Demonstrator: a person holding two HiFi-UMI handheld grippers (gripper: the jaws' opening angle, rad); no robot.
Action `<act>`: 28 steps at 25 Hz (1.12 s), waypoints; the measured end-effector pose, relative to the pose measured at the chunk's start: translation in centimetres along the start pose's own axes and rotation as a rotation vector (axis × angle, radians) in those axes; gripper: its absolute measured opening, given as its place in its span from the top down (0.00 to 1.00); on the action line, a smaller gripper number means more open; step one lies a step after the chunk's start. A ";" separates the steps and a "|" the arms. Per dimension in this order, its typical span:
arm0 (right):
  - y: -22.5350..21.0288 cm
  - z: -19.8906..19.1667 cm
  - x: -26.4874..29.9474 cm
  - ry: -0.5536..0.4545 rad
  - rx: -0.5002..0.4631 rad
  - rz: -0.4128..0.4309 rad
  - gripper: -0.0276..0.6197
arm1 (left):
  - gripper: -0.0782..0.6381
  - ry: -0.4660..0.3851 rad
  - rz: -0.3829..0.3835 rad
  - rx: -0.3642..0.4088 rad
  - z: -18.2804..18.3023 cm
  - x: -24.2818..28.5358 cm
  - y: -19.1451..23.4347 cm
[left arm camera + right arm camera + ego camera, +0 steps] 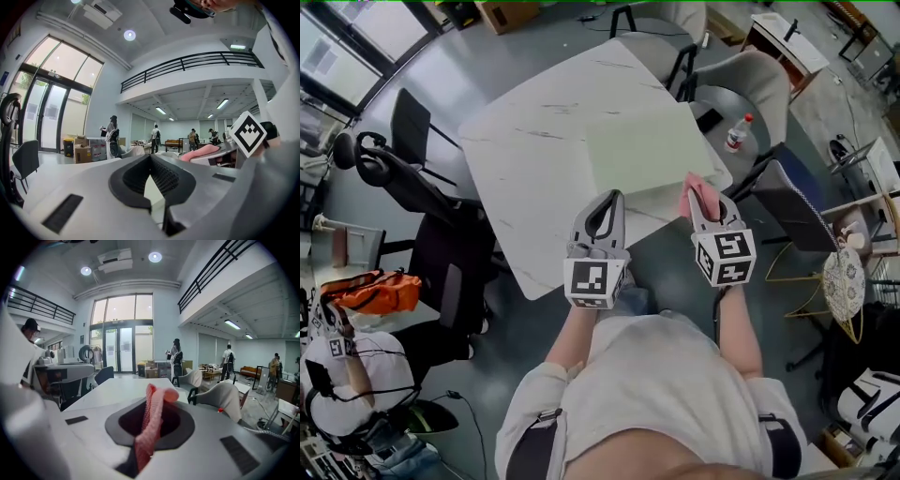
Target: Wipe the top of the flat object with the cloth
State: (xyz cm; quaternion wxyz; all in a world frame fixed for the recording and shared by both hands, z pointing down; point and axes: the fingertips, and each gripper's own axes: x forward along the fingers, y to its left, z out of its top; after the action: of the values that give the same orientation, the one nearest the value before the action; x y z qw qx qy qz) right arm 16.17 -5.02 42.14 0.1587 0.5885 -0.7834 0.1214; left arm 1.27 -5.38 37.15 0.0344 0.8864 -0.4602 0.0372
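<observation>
A pale green flat sheet (645,150) lies on the right half of the white marbled table (534,141). Both grippers hang just off the table's near edge. My right gripper (695,199) is shut on a pink cloth (703,192), held close to the sheet's near right corner. In the right gripper view the pink cloth (152,416) sticks up between the jaws of that gripper (151,401), with the table (124,387) beyond. My left gripper (614,199) is shut with nothing in it, near the sheet's near left corner. The left gripper view shows its tips (150,158) meeting.
Grey chairs (750,80) stand at the table's right and far side, black chairs (412,127) at its left. A red-capped bottle (737,132) stands on a low grey surface to the right. An orange bag (375,291) and another person (347,375) are at lower left.
</observation>
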 end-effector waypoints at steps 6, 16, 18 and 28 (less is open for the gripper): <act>-3.5 1.3 -8.7 -0.109 0.022 -0.070 0.91 | 0.87 -0.014 -0.046 0.037 1.1 -1.8 -5.9; -4.7 2.3 -18.8 -0.266 0.036 -0.118 0.91 | 0.87 -0.056 -0.090 0.088 3.1 -4.8 -11.8; -4.7 2.3 -20.3 -0.287 0.038 -0.120 0.91 | 0.87 -0.059 -0.094 0.096 3.3 -5.4 -12.7; -4.2 2.0 -24.1 -0.350 0.033 -0.103 0.91 | 0.87 -0.063 -0.101 0.106 3.9 -6.9 -15.1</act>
State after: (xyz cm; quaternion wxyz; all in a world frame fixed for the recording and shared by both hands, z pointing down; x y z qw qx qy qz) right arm 26.21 14.40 30.90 0.0161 0.6426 -0.7657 0.0217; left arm 9.80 8.49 32.21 -0.0250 0.9097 -0.4132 0.0320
